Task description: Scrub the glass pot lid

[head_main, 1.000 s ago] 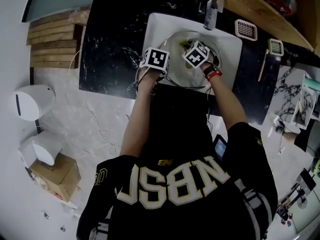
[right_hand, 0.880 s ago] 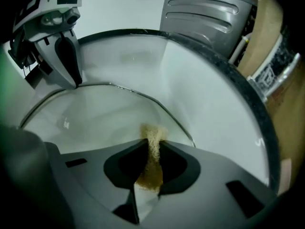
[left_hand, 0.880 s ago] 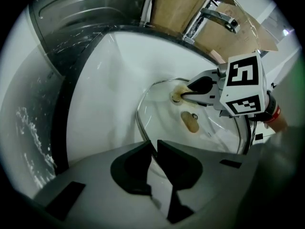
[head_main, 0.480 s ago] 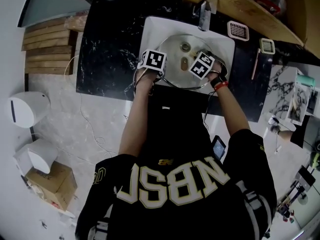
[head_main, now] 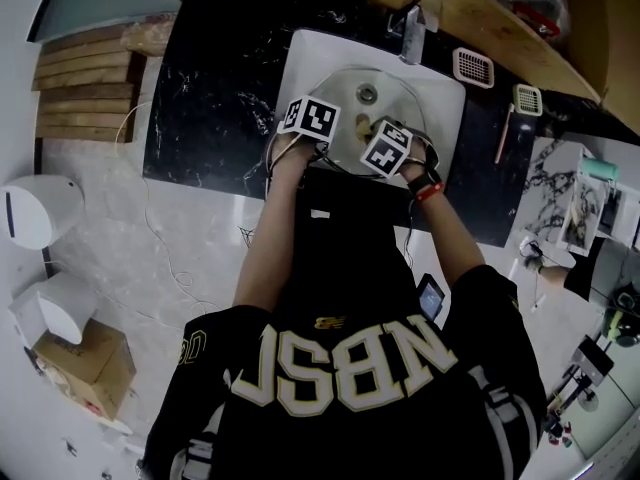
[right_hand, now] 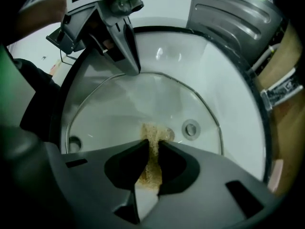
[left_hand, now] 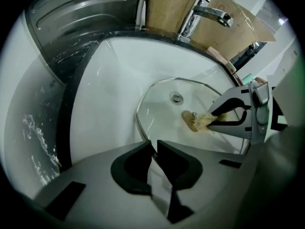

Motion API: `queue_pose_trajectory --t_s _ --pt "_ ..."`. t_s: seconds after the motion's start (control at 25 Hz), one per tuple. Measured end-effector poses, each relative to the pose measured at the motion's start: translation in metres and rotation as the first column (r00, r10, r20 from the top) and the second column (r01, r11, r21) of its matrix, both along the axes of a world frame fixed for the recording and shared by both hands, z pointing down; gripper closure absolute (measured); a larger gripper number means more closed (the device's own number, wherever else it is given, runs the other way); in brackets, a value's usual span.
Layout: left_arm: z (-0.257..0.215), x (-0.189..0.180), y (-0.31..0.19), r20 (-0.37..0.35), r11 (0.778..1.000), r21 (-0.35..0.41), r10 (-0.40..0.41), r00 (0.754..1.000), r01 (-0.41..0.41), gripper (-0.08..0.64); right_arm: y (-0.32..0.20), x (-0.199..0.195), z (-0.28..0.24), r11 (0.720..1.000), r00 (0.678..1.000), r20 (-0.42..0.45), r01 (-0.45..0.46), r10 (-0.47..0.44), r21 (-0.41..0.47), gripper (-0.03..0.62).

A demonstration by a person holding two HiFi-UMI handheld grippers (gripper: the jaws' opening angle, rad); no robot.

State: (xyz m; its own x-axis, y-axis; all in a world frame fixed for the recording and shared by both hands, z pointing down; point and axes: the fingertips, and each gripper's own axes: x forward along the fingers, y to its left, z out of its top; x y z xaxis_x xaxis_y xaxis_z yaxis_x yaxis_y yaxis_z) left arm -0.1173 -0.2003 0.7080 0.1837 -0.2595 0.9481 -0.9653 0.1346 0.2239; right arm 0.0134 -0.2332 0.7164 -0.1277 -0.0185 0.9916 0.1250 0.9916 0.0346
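In sink [head_main: 310,53]: glass pot lid [right_hand: 143,99]. Left gripper [left_hand: 154,146] fingers clenched on lid rim at the sink's near side. Right gripper [right_hand: 151,144] fingers grasp sponge [right_hand: 153,131], pressed on glass mid-sink. Scrubbing looks underway; no suds, most glass likely left.

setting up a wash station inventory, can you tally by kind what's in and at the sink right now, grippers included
glass pot lid: 1
scrub pad: 1
faucet: 1
sink: 1
grippers: 2 (left gripper, jaws on the lid's rim; right gripper, jaws on the scrub pad)
total: 6
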Motion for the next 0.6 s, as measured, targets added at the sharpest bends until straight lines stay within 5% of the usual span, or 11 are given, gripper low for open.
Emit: queue_pose_trajectory --t_s 0.36,0.6 --pt "0.0 0.0 -0.002 -0.013 1.0 0.008 -0.015 1.0 0.015 0.511 -0.029 -0.061 0.022 0.998 0.975 0.218 -0.044 0.032 0.048 0.526" --pt "0.0 -0.001 -0.002 -0.025 1.0 0.003 -0.02 0.999 0.02 0.511 -0.066 -0.068 0.033 0.992 0.974 0.216 -0.089 0.068 0.093 0.526"
